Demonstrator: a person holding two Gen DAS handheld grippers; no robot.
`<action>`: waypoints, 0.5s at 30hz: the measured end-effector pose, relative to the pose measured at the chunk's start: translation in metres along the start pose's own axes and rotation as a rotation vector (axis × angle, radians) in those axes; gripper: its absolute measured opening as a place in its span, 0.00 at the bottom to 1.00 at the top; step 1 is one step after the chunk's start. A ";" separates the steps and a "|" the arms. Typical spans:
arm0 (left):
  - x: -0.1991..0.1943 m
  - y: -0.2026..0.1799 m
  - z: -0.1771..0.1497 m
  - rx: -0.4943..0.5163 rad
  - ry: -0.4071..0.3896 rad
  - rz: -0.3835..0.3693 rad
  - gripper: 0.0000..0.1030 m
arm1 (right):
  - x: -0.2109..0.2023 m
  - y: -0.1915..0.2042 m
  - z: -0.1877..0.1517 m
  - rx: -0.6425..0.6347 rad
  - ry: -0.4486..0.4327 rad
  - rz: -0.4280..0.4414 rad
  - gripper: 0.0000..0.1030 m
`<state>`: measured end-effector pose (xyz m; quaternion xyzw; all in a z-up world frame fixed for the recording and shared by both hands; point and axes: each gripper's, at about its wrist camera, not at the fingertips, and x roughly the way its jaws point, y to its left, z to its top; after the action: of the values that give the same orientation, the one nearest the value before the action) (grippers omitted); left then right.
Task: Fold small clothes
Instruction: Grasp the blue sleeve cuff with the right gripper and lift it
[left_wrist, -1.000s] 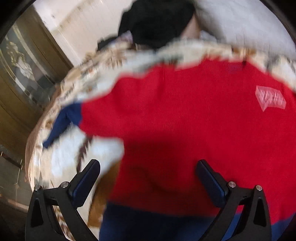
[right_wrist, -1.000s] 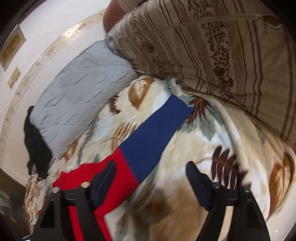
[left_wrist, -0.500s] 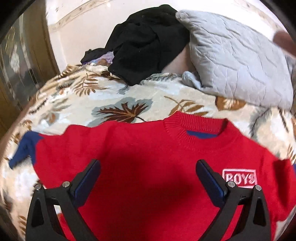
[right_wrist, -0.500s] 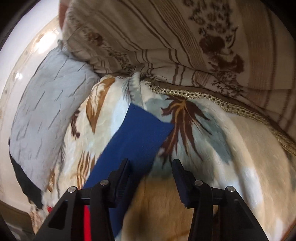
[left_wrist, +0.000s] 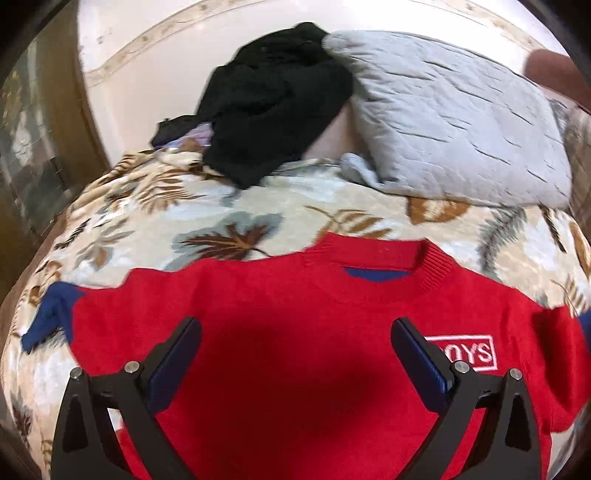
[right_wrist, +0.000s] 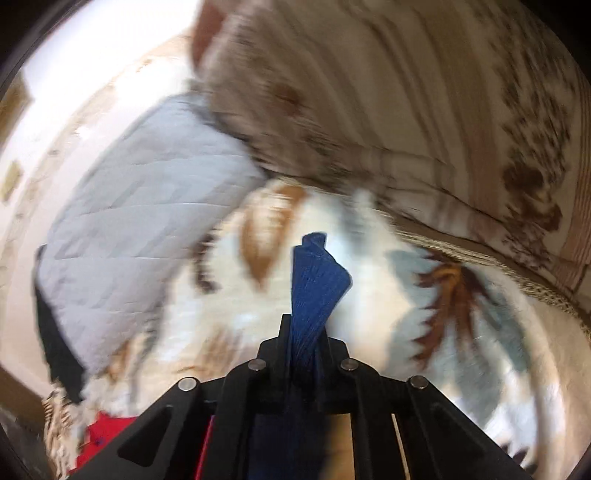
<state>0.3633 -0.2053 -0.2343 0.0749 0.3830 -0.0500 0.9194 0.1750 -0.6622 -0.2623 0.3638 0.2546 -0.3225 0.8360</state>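
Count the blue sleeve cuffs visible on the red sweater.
2: one blue cuff lies loose at the sweater's left edge; the other cuff is pinched in the right gripper.

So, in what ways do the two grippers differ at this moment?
The left gripper has its jaws wide apart and holds nothing, hovering over the red sweater; the right gripper is shut on the blue cuff. The left view is fairly sharp, the right view blurred. Both are black and point down toward the leaf-print blanket.
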 end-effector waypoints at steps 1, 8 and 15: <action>-0.004 0.003 0.001 -0.005 -0.004 0.010 0.99 | -0.009 0.012 -0.002 -0.024 -0.011 0.015 0.09; -0.045 0.025 0.000 0.024 -0.068 -0.029 0.99 | -0.064 0.112 -0.032 -0.144 -0.046 0.188 0.09; -0.046 0.084 -0.001 -0.005 -0.054 0.034 0.99 | -0.070 0.204 -0.103 -0.179 0.093 0.363 0.09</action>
<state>0.3431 -0.1208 -0.1940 0.0778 0.3566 -0.0353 0.9303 0.2567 -0.4505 -0.1878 0.3424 0.2507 -0.1256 0.8968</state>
